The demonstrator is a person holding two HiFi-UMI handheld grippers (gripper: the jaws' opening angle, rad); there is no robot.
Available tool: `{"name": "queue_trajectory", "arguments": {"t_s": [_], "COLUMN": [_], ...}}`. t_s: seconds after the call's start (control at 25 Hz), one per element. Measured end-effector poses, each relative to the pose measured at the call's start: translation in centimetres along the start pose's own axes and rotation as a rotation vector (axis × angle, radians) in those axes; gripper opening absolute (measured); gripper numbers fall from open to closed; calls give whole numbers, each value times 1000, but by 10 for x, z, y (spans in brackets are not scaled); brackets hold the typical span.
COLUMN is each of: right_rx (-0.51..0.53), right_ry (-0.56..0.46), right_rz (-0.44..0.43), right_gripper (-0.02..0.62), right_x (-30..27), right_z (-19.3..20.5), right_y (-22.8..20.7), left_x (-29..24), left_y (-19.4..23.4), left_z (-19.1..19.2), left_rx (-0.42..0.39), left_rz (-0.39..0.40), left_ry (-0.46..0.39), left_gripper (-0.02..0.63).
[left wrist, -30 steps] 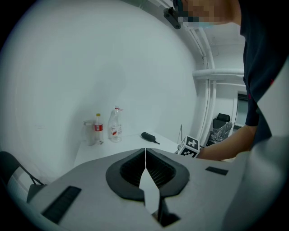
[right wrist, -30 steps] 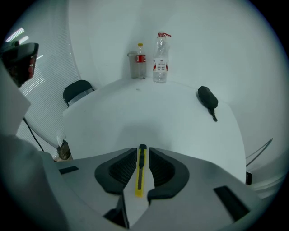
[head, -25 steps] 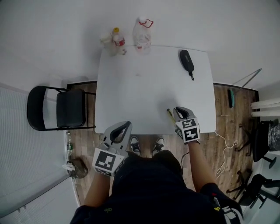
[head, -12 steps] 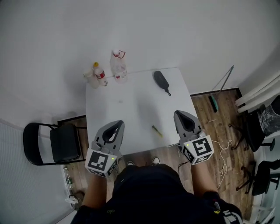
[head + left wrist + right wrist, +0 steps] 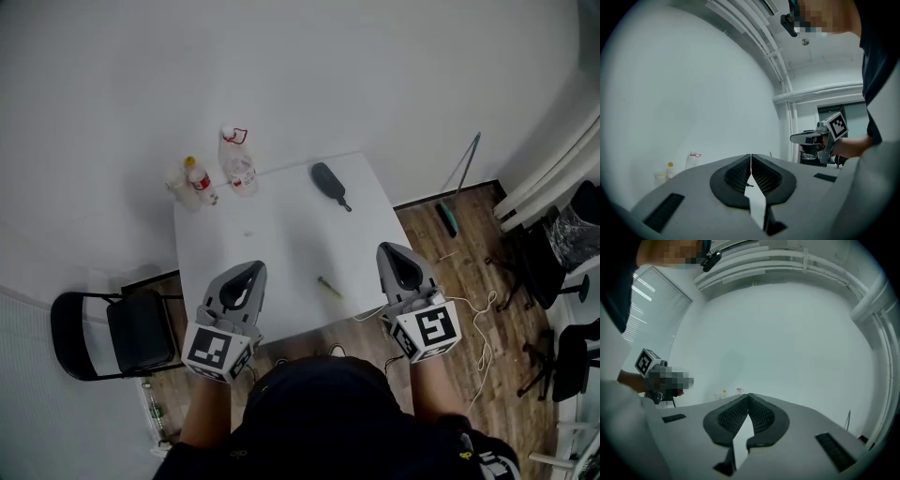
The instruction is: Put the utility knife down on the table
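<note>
Left hand-held gripper, right hand-held gripper, closed, empty, slim utility knife on table

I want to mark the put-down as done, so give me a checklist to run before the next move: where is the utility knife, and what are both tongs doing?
1. Utility knife lies on the table, near its front edge: ok.
2. Right tongs shut, nothing between them: ok.
3. Left tongs shut, nothing between them: ok.
4. Both tongs apart from the knife, not touching it: ok.
5. Knife blade retracted: cannot tell, too small in the head view.
</note>
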State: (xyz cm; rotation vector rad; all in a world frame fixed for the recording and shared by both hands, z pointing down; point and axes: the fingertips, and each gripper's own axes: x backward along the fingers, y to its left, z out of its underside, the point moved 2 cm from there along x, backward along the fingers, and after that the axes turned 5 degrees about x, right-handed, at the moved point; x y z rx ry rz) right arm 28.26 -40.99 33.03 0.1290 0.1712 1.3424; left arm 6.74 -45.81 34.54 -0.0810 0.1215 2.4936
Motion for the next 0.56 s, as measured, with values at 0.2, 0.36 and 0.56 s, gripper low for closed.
{"name": "queue_trajectory", "arguments": {"t_s": [0.2,0.36,0.56], "right_rx": [-28,-25,-18], "right_ry": [58,60,66], "right_rz": [2,-13,-41], "right_gripper": [21,23,22], "right_x": [-2,-2,-6], "right_z": [13,14,15], "right_y": [0,3,6], "left_x": [3,5,4], "left_y": [0,-1,-1], "left_z": [4,6,8], "left_rx": [2,5,6], "left_rz": [-3,-10,-11], "left_ry": [9,14,22], "left_gripper": [23,23,23]}}
